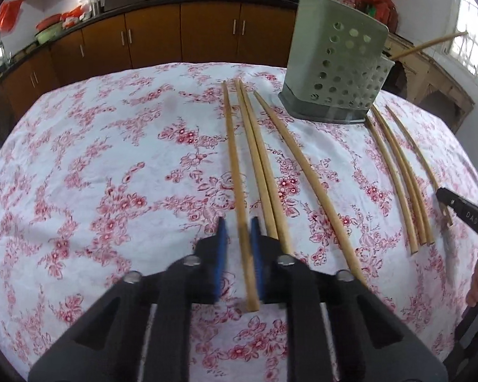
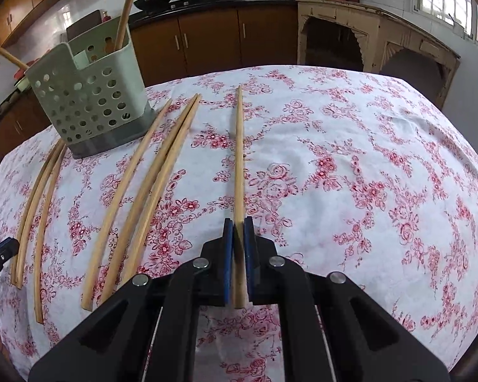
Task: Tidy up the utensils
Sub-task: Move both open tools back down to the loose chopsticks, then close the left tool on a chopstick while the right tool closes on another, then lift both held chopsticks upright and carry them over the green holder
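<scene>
- Both tongs closed, each on one chopstick. Left tongs (image 1: pixel 237 222): blue pads (image 1: pixel 221 232) clamp the near end of the leftmost chopstick (image 1: pixel 234 165) of the left group. Right tongs (image 2: pixel 238 222): pads (image 2: pixel 228 232) clamp the near end of the lone chopstick (image 2: pixel 239 146) on the right.
- Worktop (image 2: pixel 382 159), floral cloth, carries everything. Brown cabinets run along the wall behind it.
- Perforated grey holder (image 1: pixel 337 63) stands upright at the far edge, between the two groups of loose sticks. Two sticks already lean inside it (image 2: pixel 127 6).
- Loose chopsticks: three beside the left grip (image 1: pixel 261 159); three more (image 1: pixel 395 165) lie right of the holder, between the two tongs. All lie flat, roughly parallel.
- Key relation: each held stick's long axis runs straight away from its tongs, so the free tip points toward the far edge. The holder sits ahead and to the right of the left tongs, ahead and to the left of the right tongs.
- Judgement: neither hand looks clearly nearer. Each stick must be lifted, tipped toward vertical, then lowered into the open top.
- Risk (judgement): grips sit at the very end, so a long free length could swing or catch the holder's rim.
- Progress (judgement): early to middle; eight sticks outside, counting the two held.
</scene>
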{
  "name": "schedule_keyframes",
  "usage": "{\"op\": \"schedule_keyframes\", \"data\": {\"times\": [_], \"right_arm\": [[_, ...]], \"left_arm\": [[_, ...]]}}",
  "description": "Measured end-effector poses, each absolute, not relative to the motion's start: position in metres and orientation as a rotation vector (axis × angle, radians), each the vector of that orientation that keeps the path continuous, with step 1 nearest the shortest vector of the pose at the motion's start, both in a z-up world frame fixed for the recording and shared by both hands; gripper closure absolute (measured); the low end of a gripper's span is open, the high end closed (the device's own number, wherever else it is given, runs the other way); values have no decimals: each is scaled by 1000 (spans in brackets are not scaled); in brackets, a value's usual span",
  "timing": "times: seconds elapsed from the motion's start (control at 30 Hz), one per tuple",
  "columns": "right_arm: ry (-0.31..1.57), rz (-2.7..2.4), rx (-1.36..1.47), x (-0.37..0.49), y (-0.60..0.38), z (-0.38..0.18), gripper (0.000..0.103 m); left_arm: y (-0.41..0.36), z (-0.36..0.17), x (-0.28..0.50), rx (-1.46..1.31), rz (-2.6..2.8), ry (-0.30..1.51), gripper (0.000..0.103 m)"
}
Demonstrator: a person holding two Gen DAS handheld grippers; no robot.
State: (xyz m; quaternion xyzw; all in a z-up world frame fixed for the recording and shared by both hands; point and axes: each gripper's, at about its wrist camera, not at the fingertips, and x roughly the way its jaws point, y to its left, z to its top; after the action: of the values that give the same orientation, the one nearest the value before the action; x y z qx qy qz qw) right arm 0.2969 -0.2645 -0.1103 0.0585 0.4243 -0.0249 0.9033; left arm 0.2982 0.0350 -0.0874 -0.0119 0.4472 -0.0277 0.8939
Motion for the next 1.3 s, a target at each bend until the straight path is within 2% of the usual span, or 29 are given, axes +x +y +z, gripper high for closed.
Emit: {"op": "schedule_keyframes", "data": {"times": [0.37,0.93,1.3], "right_arm": [[867,-81,149,310,-281,-113,95],[866,-73,165,310,-283,-113,95],[867,-65,165,305,-282,-112,95]], "left_arm": [[80,-92,315,-104,-11,917,94],[72,-93,311,-56,-16,901,86],[66,-93,303,-17,-12,904,86]]}}
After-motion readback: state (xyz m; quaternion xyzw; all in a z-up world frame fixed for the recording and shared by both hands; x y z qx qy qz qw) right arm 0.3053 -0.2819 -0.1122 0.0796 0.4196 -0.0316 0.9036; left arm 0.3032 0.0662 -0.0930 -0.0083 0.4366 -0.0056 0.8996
